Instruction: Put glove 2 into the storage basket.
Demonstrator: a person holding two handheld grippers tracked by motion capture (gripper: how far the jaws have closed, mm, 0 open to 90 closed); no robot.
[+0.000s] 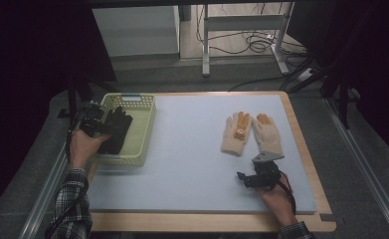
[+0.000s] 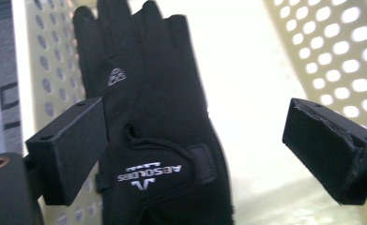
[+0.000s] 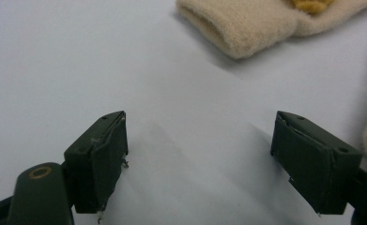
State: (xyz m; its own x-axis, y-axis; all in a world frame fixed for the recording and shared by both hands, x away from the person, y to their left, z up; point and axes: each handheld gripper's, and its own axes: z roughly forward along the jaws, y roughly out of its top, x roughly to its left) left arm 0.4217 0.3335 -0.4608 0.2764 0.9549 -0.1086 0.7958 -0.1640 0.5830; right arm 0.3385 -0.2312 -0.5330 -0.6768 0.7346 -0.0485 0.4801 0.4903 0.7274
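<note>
The bench spans mid-frame. At its left edge sits the basket, with the black glove lying inside. The left gripper hovers over it, fingers apart, clear of the glove. At lower right, the right gripper gapes near cream gloves.

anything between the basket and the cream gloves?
Nothing. In the high view the stretch of pale mat between the yellow basket and the cream gloves is bare. The black glove lies in the basket itself.
</note>
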